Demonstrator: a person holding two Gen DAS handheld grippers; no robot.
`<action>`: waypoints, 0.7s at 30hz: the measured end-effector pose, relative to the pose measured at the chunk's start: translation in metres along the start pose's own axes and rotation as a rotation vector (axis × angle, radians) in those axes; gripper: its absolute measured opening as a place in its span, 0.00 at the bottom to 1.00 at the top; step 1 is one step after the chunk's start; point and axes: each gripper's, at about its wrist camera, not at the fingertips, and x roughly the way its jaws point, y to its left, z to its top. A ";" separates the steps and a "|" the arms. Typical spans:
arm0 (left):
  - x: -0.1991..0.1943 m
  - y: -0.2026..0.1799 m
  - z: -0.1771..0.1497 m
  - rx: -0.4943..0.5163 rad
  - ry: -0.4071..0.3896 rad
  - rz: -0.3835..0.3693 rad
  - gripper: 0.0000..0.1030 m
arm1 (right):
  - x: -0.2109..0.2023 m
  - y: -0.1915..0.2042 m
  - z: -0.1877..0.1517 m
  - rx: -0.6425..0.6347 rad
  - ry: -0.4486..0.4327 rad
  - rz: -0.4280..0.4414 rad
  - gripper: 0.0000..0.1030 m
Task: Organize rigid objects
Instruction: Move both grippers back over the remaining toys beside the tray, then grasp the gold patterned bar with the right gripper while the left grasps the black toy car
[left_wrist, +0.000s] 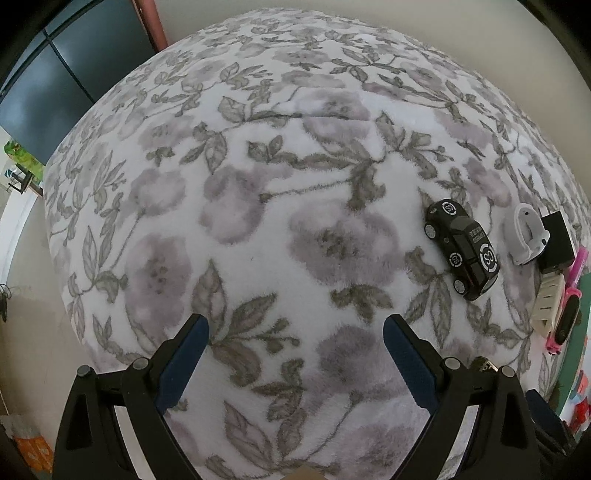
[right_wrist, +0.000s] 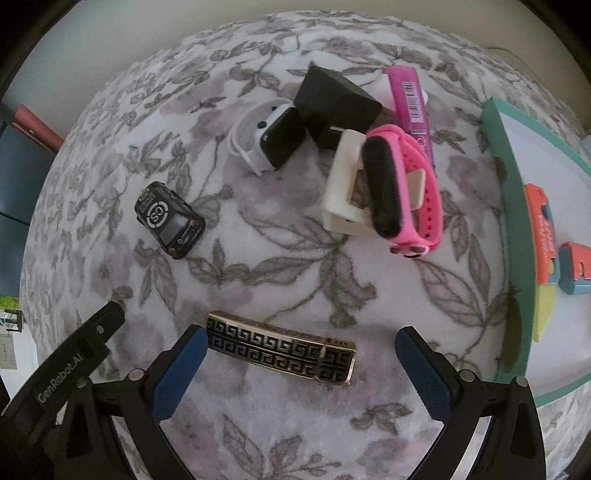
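My right gripper (right_wrist: 301, 341) stands wide around the patterned lighter (right_wrist: 280, 347) on the blanket (right_wrist: 295, 273), so I should centre it before closing, while the left gripper (left_wrist: 295, 330) waits wide and empty.

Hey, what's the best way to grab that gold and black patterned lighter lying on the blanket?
Grip the lighter across its narrow width, near the middle of its long body, coming straight down from above. It lies flat and crosswise between the right gripper's open jaws, so turning the wrist would probably put the jaws on its long edges.
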 end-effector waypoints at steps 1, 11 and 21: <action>-0.001 0.001 -0.001 0.000 -0.002 0.001 0.93 | 0.000 0.000 0.000 -0.001 -0.004 -0.004 1.00; 0.000 0.004 0.002 -0.013 -0.008 0.025 0.93 | 0.002 0.006 0.005 -0.001 0.002 -0.025 1.00; -0.002 0.006 0.000 -0.027 -0.006 0.014 0.93 | 0.004 0.023 0.005 -0.057 -0.005 -0.037 1.00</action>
